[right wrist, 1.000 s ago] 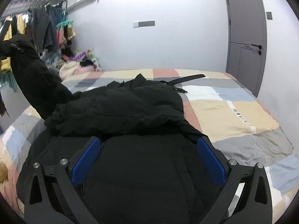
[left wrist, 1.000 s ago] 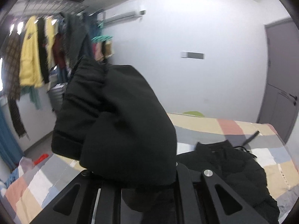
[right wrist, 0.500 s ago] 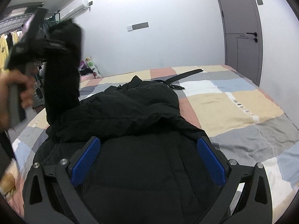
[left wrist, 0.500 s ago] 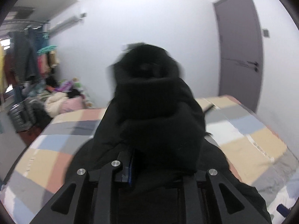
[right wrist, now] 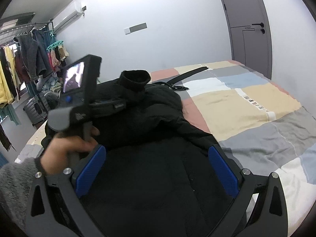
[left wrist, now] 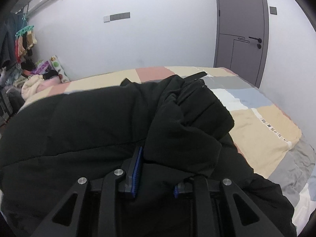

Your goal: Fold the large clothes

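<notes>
Lowered onto the jacket (right wrist: 158,118), its sleeve (left wrist: 177,138) sits between the left gripper's (left wrist: 156,167) just-loosening jaws

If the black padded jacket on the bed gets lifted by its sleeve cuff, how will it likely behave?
The black padded jacket would probably flop and drape: it lies in soft folds on the patchwork bedspread. Its quilted bulk suggests it is light for its size but springy, so folds may puff open. The sleeve cuff looks ribbed, so probably not slippery.
</notes>
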